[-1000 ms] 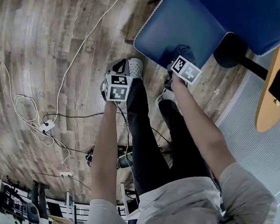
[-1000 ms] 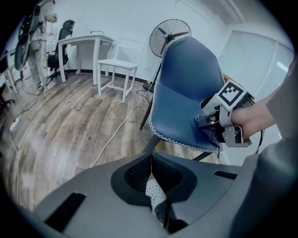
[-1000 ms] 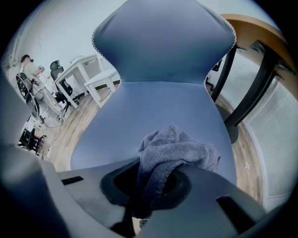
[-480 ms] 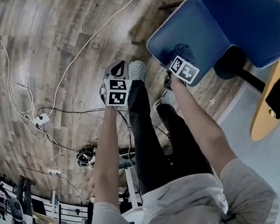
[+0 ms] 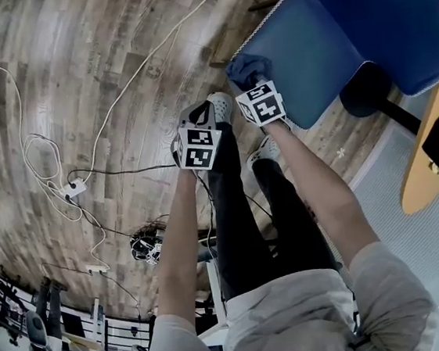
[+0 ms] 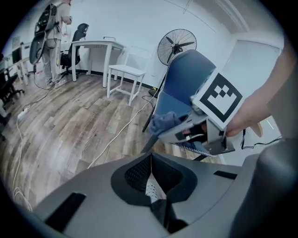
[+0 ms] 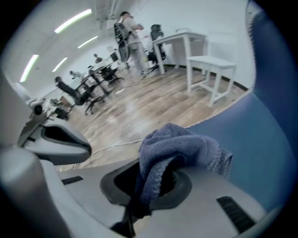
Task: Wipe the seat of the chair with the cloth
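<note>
The blue chair [image 5: 345,30] stands at the upper right of the head view, its seat edged with white stitching. My right gripper [image 5: 250,81] is shut on a bunched blue-grey cloth [image 5: 244,67] at the seat's front left edge. In the right gripper view the cloth [image 7: 179,146] hangs out of the jaws, with the blue seat [image 7: 253,139] right beside it. My left gripper [image 5: 195,117] hovers over the floor left of the chair, shut on nothing. In the left gripper view its jaws meet in a closed line [image 6: 151,173], and the right gripper [image 6: 205,132] shows ahead with the cloth [image 6: 164,122].
White and black cables [image 5: 116,96] and a power strip [image 5: 74,189] lie on the wooden floor at left. The person's legs and shoes [image 5: 218,108] are below the grippers. A round wooden table [image 5: 431,162] sits at right. A white stool [image 6: 126,74] and a fan [image 6: 176,44] stand behind.
My right gripper has carried the cloth leftward across the seat to its front left edge. The left gripper has drifted a little right, nearer the chair.
</note>
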The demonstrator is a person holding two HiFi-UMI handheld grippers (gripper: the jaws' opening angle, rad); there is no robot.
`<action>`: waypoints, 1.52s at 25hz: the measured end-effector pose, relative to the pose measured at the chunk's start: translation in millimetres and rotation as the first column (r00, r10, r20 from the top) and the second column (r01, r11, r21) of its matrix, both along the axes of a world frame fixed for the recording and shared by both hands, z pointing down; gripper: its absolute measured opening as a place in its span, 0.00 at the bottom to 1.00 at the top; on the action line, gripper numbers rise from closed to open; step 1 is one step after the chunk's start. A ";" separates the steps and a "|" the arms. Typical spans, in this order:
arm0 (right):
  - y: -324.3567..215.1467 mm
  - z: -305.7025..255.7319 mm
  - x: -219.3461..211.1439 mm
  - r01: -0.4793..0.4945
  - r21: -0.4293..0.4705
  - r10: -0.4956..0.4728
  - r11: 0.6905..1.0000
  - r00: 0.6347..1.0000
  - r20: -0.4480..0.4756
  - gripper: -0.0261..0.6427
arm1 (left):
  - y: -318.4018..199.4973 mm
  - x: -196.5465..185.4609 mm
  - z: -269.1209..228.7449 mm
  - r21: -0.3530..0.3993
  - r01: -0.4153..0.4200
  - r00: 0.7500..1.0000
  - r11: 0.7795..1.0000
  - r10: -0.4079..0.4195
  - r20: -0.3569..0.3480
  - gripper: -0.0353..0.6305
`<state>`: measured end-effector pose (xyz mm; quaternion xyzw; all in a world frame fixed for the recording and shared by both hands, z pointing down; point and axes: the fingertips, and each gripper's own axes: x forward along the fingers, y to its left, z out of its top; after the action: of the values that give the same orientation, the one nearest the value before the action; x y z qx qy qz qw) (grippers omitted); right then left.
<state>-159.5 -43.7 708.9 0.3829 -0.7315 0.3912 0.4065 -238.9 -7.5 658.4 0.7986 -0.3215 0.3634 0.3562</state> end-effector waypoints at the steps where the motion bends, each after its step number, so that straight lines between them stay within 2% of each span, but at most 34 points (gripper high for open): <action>1: 9.8 4.2 -15.1 0.109 -0.048 -0.109 0.993 0.994 0.011 0.11 | -1.0 3.0 -1.7 0.000 -0.009 1.000 1.000 0.009 -0.001 0.09; 3: 29.2 12.4 -21.4 0.305 -0.111 -0.311 0.946 0.949 -0.043 0.11 | -3.5 7.5 -7.1 0.005 -0.030 1.000 1.000 0.030 -0.005 0.09; 4: 37.4 16.1 -15.6 0.370 -0.128 -0.381 0.920 0.921 -0.078 0.11 | -4.2 8.6 -10.3 0.009 -0.044 0.999 0.999 0.044 -0.006 0.10; 7: 59.7 19.8 8.0 0.484 -0.146 -0.500 0.863 0.859 -0.111 0.11 | -5.6 7.3 -15.7 0.023 -0.096 0.995 0.995 0.096 0.005 0.09; 10: 78.0 17.4 26.6 0.592 -0.145 -0.608 0.793 0.784 -0.127 0.11 | -10.0 4.2 -13.3 0.027 -0.130 0.991 0.991 0.129 0.031 0.09; 11: 83.0 16.8 32.3 0.604 -0.144 -0.620 0.784 0.775 -0.124 0.11 | -11.2 4.7 -12.6 0.026 -0.137 0.990 0.990 0.136 0.038 0.09; 16: 111.0 17.6 59.9 0.614 -0.129 -0.626 0.779 0.773 -0.103 0.11 | -5.7 18.7 -15.7 0.052 -0.177 0.983 0.983 0.175 0.047 0.09; 19: 137.2 18.0 85.7 0.598 -0.127 -0.610 0.791 0.787 -0.098 0.11 | 10.2 27.1 -17.9 0.068 -0.208 0.977 0.976 0.204 0.059 0.09; 21: 163.7 21.4 107.7 0.567 -0.136 -0.581 0.812 0.809 -0.094 0.11 | 28.4 27.7 -16.8 0.061 -0.222 0.973 0.973 0.217 0.080 0.09; 23: 200.2 31.9 139.2 0.511 -0.187 -0.534 0.839 0.838 -0.106 0.11 | 50.4 28.4 -13.9 0.054 -0.230 0.970 0.972 0.225 0.098 0.09; 26: 265.5 37.4 208.8 0.343 -0.332 -0.417 0.879 0.890 -0.184 0.11 | 86.1 36.6 -23.3 0.052 -0.265 0.958 0.963 0.257 0.123 0.09; 28: 296.0 18.8 248.4 0.243 -0.351 -0.340 0.904 0.907 -0.247 0.11 | 104.7 44.2 -42.7 0.065 -0.290 0.950 0.955 0.278 0.143 0.09; 31: 303.9 -30.9 274.1 0.131 -0.216 -0.191 0.968 0.938 -0.288 0.11 | 121.0 55.7 -83.0 0.133 -0.295 0.950 0.946 0.275 0.148 0.09; 33: 298.8 -75.9 276.0 0.007 -0.078 -0.026 0.997 0.970 -0.242 0.11 | 133.1 59.7 -115.1 0.172 -0.278 0.955 0.945 0.252 0.154 0.09; 34: 297.0 -103.6 275.3 -0.069 -0.010 0.065 0.998 0.978 -0.196 0.11 | 141.0 62.3 -133.9 0.188 -0.260 0.960 0.947 0.233 0.154 0.09; 36: 298.4 -162.5 271.8 -0.201 0.102 0.210 0.974 0.974 -0.087 0.11 | 159.1 69.2 -173.4 0.208 -0.207 0.974 0.956 0.182 0.133 0.09; 38: 306.5 -216.7 267.7 -0.278 0.175 0.282 0.944 0.959 0.003 0.11 | 174.2 82.6 -213.2 0.225 -0.161 0.986 0.961 0.146 0.082 0.10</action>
<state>108.2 262.9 492.2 0.5213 -0.6963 0.3755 0.3201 -156.3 166.7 445.2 0.8449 -0.3100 0.3755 0.2213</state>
